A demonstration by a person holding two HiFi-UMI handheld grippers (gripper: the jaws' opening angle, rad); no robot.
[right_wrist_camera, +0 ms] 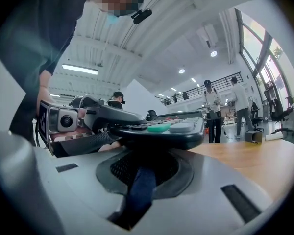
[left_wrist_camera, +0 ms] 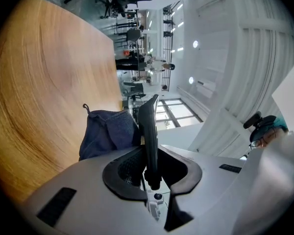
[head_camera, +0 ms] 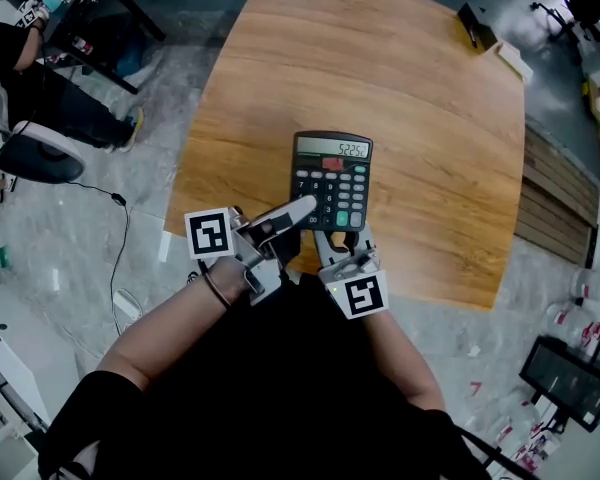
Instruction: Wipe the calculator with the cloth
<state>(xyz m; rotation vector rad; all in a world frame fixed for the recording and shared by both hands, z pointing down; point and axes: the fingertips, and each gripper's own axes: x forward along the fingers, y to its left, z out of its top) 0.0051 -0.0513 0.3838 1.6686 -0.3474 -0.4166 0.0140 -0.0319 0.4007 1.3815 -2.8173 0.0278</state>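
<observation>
Calculator (head_camera: 330,183) is clenched at its 7 o'clock corner by the left tool (head_camera: 302,208); at 6 o'clock, the right tool (head_camera: 342,243) grasps the cloth (left_wrist_camera: 108,133).

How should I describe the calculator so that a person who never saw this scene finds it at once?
Find the big wooden table and follow it to the edge nearest the person. There is the calculator. Unlike the soft blue cloth next to it, it is a hard black slab with a pale display, a red key and green keys.
</observation>
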